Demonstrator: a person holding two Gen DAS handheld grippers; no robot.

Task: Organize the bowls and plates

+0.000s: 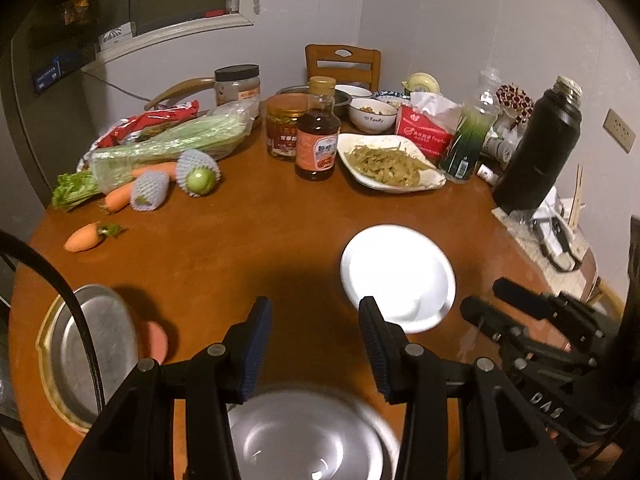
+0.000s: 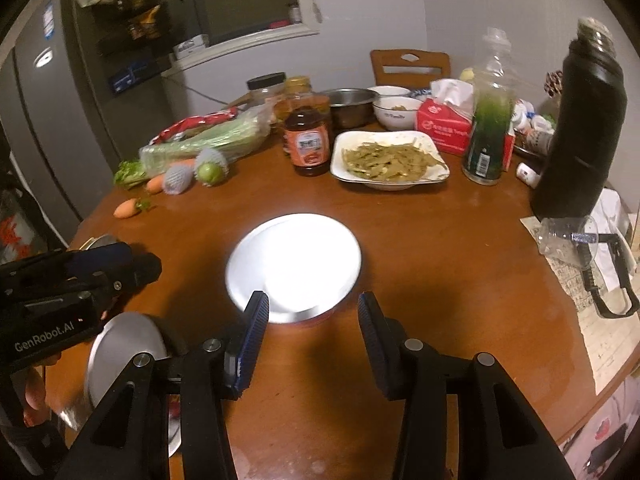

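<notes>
A round metal plate lies in the middle of the brown round table, glaring white. My left gripper is open and empty, above a metal bowl at the near edge. A metal tray lies at the left on a gold-rimmed plate. My right gripper is open and empty, just short of the metal plate's near rim. The metal bowl shows left of it under the left gripper's body.
At the back stand a square dish of food, sauce bottle, jars, bowls, tissue pack and green bottle. Celery, carrots and netted fruit lie left. A black flask stands right.
</notes>
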